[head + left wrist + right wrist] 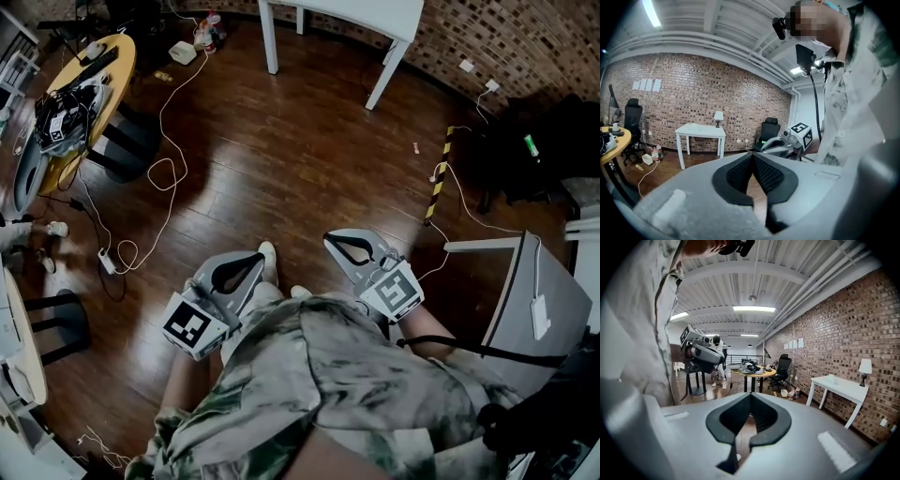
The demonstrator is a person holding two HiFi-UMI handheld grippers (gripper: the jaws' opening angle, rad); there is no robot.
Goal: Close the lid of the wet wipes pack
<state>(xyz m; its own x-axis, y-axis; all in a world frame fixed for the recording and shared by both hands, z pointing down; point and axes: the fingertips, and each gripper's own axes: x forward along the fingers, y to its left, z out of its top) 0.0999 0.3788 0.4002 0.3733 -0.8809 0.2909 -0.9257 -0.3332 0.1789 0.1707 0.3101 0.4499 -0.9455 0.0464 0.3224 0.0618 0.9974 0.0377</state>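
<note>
My left hand-held gripper [260,256] and right hand-held gripper [330,237] hang near my waist over the dark wooden floor [281,159], each with its jaws closed tip to tip on nothing. The wet wipes pack shows in no view. I'd expect a light, soft, slippery pouch with a stiff plastic flip lid. I would steady the body and press on the lid's free edge.

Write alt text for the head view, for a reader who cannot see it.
Seen from above, a person holds the left gripper and right gripper, jaws shut and empty, over a wooden floor strewn with cables. No wipes pack is visible.
</note>
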